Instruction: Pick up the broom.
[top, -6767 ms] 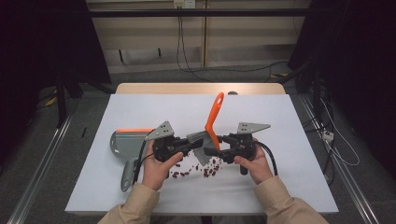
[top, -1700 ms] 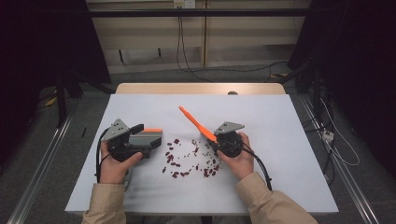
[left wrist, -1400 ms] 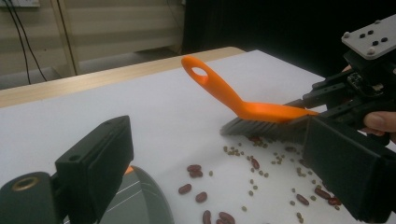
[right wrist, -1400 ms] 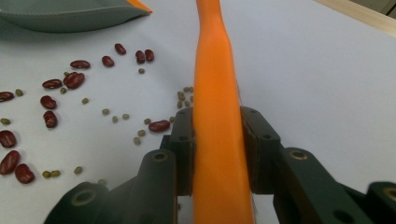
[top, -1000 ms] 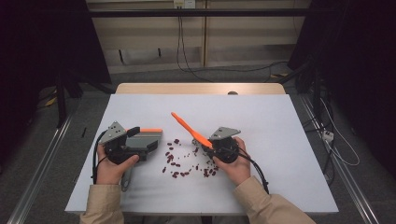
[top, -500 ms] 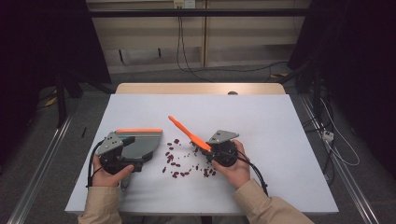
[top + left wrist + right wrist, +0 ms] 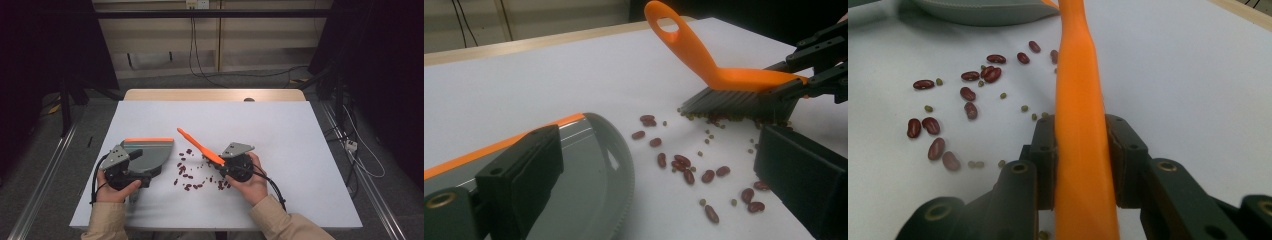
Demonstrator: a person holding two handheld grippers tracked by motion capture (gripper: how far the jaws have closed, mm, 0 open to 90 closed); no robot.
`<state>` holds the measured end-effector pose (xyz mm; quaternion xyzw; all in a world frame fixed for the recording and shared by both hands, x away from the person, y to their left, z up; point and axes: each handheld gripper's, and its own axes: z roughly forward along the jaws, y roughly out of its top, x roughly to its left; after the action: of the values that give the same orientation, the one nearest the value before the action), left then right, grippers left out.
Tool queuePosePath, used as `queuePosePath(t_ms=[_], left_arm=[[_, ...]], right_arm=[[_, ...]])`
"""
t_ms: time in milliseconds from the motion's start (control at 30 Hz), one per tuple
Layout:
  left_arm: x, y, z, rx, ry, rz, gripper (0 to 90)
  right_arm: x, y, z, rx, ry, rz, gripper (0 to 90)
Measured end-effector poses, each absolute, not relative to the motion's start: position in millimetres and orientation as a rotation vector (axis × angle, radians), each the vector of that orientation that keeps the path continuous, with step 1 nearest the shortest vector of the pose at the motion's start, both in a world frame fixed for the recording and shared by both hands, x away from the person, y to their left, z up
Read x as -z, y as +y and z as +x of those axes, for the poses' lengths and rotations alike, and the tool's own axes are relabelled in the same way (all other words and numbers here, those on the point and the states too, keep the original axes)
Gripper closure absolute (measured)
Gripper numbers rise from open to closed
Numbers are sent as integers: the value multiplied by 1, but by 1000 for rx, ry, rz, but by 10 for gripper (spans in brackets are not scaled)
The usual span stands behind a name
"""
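While the right tongs [image 7: 1080,150] pinch the brush [image 7: 200,147] over beans [image 7: 187,172], the left tongs [image 7: 137,172] grip the dustpan [image 7: 150,152]

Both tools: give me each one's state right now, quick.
Left tool: closed on the grey dustpan, which sits flat on the table.
Right tool: closed on the orange brush, bristles down among the beans.

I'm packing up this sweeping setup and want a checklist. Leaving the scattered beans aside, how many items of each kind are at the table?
Brush: 1
Dustpan: 1
Handheld tools: 2, the left tool and the right tool
Total: 4
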<state>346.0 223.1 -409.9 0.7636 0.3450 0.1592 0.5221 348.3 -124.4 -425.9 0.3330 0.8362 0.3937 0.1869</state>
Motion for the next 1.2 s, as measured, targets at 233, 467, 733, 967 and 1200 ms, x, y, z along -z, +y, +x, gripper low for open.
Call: queuePosePath(t_ms=[233,467,733,967,1200], left_arm=[[410,224,346,-382,832,1826,56],[411,225,346,-378,829,1826,56],[412,225,347,-375,836,1827,56],[411,227,348,-381,840,1823,56],[411,229,349,-379,848,1823,56]], right_arm=[[424,-126,348,-1115,2361,900,698],[407,-144,363,-1212,2329,903,705],[401,-148,398,-1297,2312,845,705],[415,-133,432,-1303,2357,772,705],[423,-117,451,-1328,2392,647,705]])
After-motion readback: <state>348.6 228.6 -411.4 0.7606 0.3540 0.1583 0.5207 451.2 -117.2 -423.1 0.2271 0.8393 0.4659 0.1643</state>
